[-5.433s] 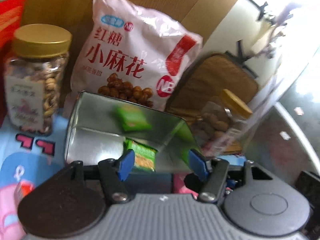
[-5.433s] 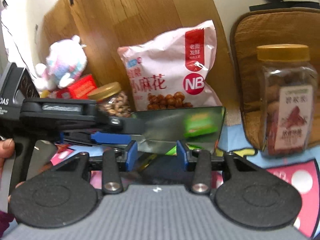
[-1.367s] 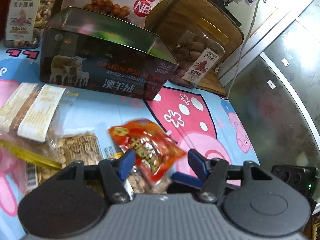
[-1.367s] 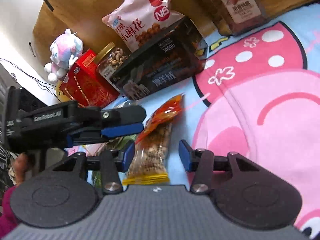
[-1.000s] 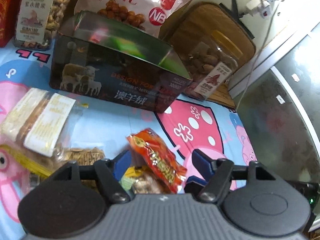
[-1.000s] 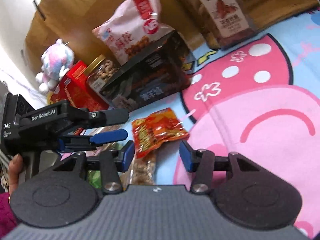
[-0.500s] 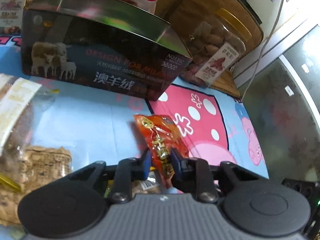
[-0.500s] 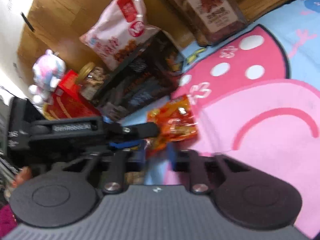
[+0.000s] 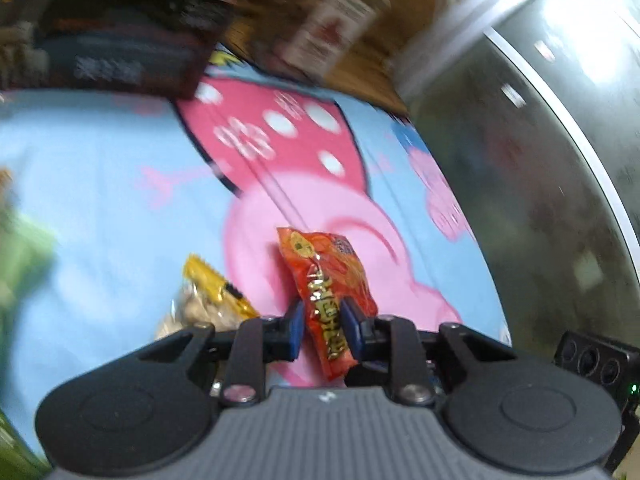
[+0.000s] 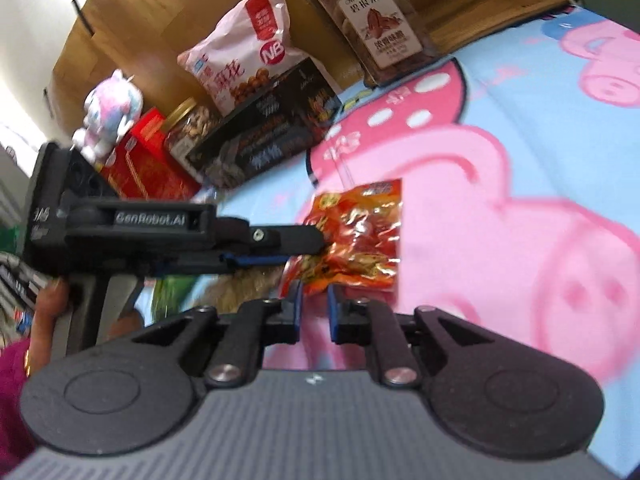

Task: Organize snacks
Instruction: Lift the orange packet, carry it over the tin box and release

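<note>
Since the frame a second ago: left gripper has gone from spread jaws to clenched on the red snack packet, and the packet is lifted off the pile; view now badly motion-blurred

Left to right, right wrist view: plush toy, red box, nut jar, dark open box, pink bag behind it, second jar far right. Near, over the pink-pig mat, the packet hangs just ahead of the right gripper; its jaws are nearly together, cannot tell whether they pinch the packet's edge

Step in hand, likely: carrying the packet to the dark box. Next move calls for swinging it far-left and over the open top before releasing

Packet's long axis runs near-to-far along the left fingers, gripped at its near half, far end pointing away
</note>
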Motion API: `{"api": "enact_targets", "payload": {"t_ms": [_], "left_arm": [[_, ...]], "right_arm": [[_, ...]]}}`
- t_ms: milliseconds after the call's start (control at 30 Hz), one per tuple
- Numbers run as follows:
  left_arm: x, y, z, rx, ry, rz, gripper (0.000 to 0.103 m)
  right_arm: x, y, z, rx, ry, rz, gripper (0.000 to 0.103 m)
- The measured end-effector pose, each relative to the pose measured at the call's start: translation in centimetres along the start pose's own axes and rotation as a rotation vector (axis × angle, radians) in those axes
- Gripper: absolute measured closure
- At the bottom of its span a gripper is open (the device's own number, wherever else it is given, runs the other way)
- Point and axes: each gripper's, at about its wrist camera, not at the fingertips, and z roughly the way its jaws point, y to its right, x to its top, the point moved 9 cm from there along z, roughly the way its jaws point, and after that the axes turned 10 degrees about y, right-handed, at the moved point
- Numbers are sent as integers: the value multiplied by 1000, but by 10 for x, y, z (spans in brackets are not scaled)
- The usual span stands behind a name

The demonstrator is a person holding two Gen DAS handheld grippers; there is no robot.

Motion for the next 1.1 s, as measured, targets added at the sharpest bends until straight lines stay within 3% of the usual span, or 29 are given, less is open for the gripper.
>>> {"api": "enact_targets", "payload": {"t_ms": [67, 167, 267, 333, 467, 533, 600, 667, 700, 800, 933, 1100], "left_arm": [[-12, 11, 1, -11, -28, 31, 85], [-15, 15, 1, -10, -39, 44, 82], [-15, 21, 2, -46, -55, 25, 65], [-13, 28, 7, -51, -60, 19, 55], [-11, 34, 15, -45, -60, 11, 52], [-10, 34, 18, -56, -59, -2, 54], [-9, 35, 21, -62, -49, -2, 58], [-10, 34, 27, -66, -68, -6, 81], [-13, 33, 33, -78, -85, -25, 85], [-9, 30, 35, -94, -71, -48, 86], [-8, 34, 29, -107, -69, -23, 88], [10, 38, 11, -143, -9, -6, 88]], "right_arm": [[-4, 4, -20, -45, 28, -65, 68], [-2, 9, -40, -126, 86, -133, 64], [4, 8, -41, -143, 136, -198, 54], [2, 1, -31, -164, 127, -331, 46], [-8, 8, -2, -234, 77, -573, 40], [-4, 13, 6, -208, 99, -603, 28], [3, 18, 16, -178, 91, -561, 26], [6, 15, 24, -169, 88, -590, 29], [7, 12, 26, -173, 89, -596, 31], [10, 10, 29, -180, 114, -594, 40], [4, -9, 18, -171, 144, -643, 64], [17, -32, 21, -177, 206, -701, 76]]}}
